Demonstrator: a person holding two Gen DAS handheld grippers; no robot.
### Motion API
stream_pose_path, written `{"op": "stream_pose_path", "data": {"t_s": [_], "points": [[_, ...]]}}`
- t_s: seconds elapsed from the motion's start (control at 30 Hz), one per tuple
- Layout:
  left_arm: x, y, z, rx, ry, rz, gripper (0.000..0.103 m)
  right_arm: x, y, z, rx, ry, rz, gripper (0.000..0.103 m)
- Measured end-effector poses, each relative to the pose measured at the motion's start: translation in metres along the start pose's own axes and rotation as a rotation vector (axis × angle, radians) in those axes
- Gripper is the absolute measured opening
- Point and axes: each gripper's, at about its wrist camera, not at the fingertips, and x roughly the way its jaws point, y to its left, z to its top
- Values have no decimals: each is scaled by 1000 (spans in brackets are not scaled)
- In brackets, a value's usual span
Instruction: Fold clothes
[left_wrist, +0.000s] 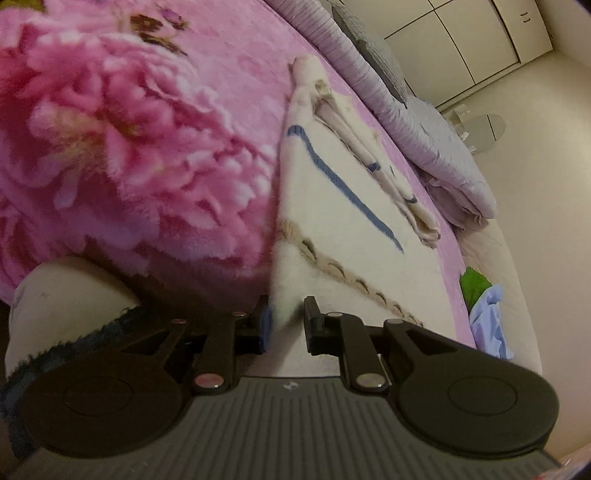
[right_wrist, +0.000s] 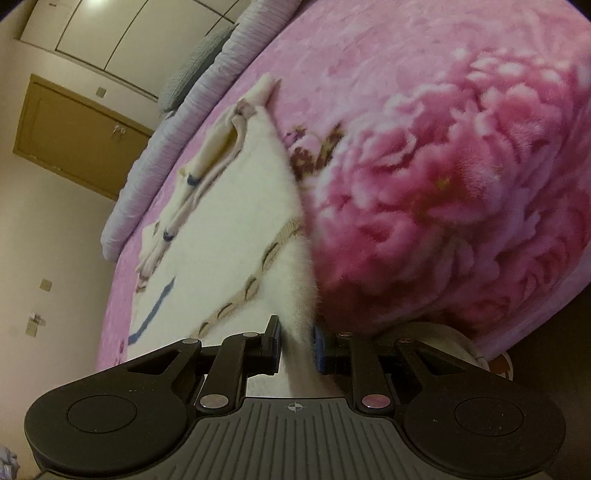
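— While the white garment (left_wrist: 343, 236) lies spread on the pink floral blanket (left_wrist: 122, 140), where are the two grippers?

— Both are at its near edge. On the left wrist camera, the left gripper (left_wrist: 286, 325) has that fuzzy white edge running between its fingers, and the jaws stand slightly apart, with a gap showing beside the right finger. So the cloth sits between them, unclamped.

— And the other one?

— Much the same. The right gripper (right_wrist: 297, 347) straddles a raised ridge of white fabric; its blue pads (right_wrist: 318, 347) stand just off the cloth, not pressing it. Released, as far as the frame shows.

— How does the garment lie?

— Flat, stretching away from the near edge toward the far side of the bed. A blue stripe (left_wrist: 343, 188) runs along it, and a beige braided band (left_wrist: 343, 277) crosses it nearer the grippers. A sleeve (left_wrist: 369, 147) lies folded in over the body on the far side.

— Anything else on the bed?

— A lilac quilt (left_wrist: 436, 140) bunched along the far edge, with grey pillows (left_wrist: 373, 55) beyond it. Some green and light blue cloth (left_wrist: 484, 314) sits off the blanket at the right.
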Motion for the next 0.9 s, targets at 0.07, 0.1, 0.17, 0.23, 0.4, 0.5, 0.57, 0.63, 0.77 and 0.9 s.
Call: {"op": "stream_pose_path", "data": {"t_s": [0.07, 0.1, 0.17, 0.23, 0.4, 0.5, 0.57, 0.63, 0.77, 0.9], "points": [[6, -4, 1, 26, 7, 3, 13, 5, 3, -1, -39, 15, -2, 19], [8, -6, 2, 43, 14, 4, 14, 6, 6, -2, -66, 21, -2, 19], [13, -11, 2, 86, 32, 5, 9, 6, 10, -3, -100, 26, 7, 18], [10, -14, 1, 119, 34, -7, 5, 1, 10, -4, -96, 16, 33, 13], [-14, -24, 7, 157, -8, -62, 4, -22, 17, 1, -54, -36, 150, 10], [-33, -38, 13, 197, -43, -100, 4, -42, 26, 11, -39, -73, 234, 9], [-45, -48, 17, 226, -65, -123, 4, -52, 33, 17, -46, -89, 269, 8], [-57, -57, 19, 251, -85, -145, 4, -58, 41, 18, -68, -89, 281, 8], [-74, -54, 5, 227, -69, -157, 4, -68, 41, 6, -63, -65, 280, 8], [-96, -41, -19, 154, -34, -164, 3, -90, 32, -25, -27, -31, 263, 8]]}}
